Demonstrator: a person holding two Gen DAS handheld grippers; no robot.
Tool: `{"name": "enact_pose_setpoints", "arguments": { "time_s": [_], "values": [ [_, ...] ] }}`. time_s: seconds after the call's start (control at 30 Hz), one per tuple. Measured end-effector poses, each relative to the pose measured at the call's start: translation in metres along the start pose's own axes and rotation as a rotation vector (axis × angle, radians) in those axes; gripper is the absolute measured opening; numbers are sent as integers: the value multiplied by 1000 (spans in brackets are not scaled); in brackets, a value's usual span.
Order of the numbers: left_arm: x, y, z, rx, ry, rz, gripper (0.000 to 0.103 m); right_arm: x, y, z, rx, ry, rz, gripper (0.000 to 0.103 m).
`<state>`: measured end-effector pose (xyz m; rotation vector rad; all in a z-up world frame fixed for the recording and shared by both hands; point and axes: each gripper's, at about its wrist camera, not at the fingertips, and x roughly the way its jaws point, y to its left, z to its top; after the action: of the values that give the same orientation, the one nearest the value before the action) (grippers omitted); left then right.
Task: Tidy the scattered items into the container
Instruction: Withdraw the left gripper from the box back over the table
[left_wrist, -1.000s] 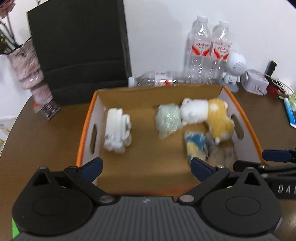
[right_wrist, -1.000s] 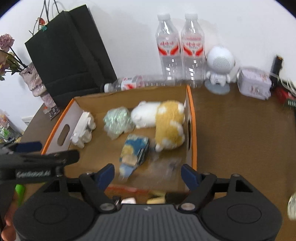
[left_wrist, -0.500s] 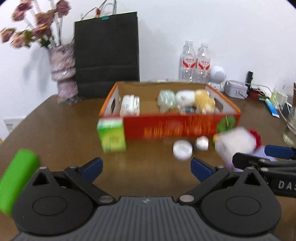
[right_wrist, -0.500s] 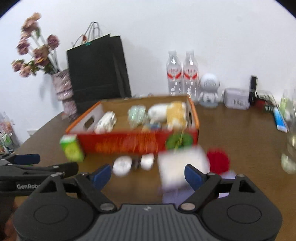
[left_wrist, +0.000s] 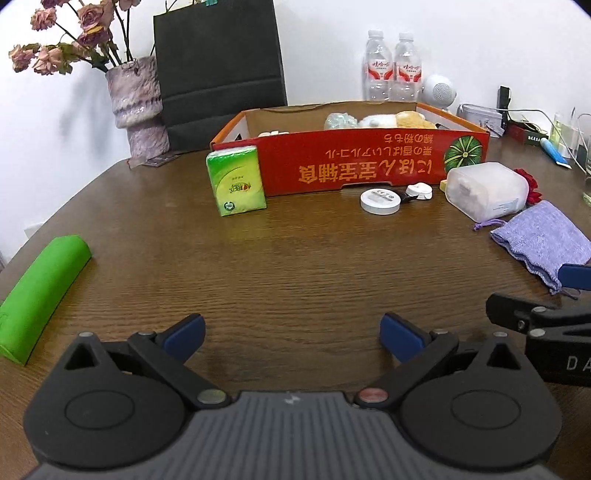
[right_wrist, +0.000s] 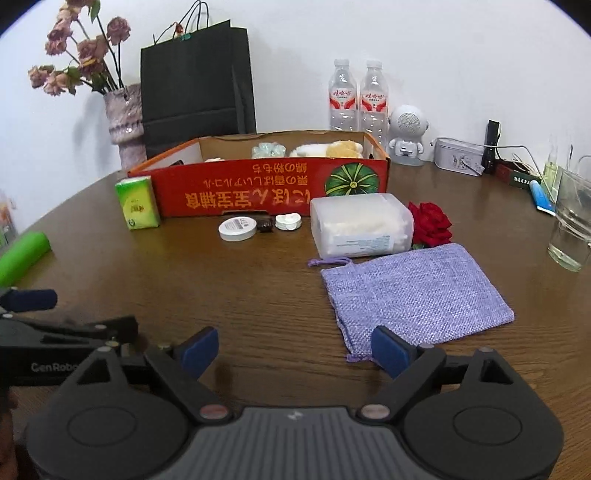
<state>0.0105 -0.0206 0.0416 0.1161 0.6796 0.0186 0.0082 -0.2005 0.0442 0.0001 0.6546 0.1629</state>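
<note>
While both of my grippers hang low over the brown wooden table (left_wrist: 295, 266), the biggest thing ahead of me is the red cardboard box (right_wrist: 258, 184) with the pumpkin picture on its front wall, standing toward the far side. Inside it I can make out a white-and-tan plush toy (right_wrist: 328, 149) and a pale green bundle (right_wrist: 269, 149) near the back wall; something white shows at the left end, too hidden to name. Next in size, the lilac drawstring pouch (right_wrist: 417, 295) lies flat just ahead of my right gripper (right_wrist: 293, 352), whose jaws stand wide with nothing between them. The translucent plastic tub (right_wrist: 360, 225) lies just beyond the pouch, in front of the box's right corner, with a red fabric rose (right_wrist: 430, 221) against its right side. The green cylinder (left_wrist: 37, 295) lies far left, well apart from the box. The green tissue pack (left_wrist: 236, 184) stands upright against the box's left front corner. Smaller still, a round white tin (right_wrist: 237, 229), a small dark piece (right_wrist: 265, 224) and a little white case (right_wrist: 288, 221) sit in a row before the box front. My left gripper (left_wrist: 291, 334) is likewise spread wide and empty over bare wood.
</note>
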Motion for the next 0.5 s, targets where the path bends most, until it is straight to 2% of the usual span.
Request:
{"name": "enact_pose_setpoints", "arguments": {
  "time_s": [0.23,0.5],
  "values": [
    [1,4,0,-25,7,-20,103,4,0,1,-5,25,14,103],
    [3,8,0,-63,24,-51,103,7,0,0,-2,43,5,103]
  ]
}}
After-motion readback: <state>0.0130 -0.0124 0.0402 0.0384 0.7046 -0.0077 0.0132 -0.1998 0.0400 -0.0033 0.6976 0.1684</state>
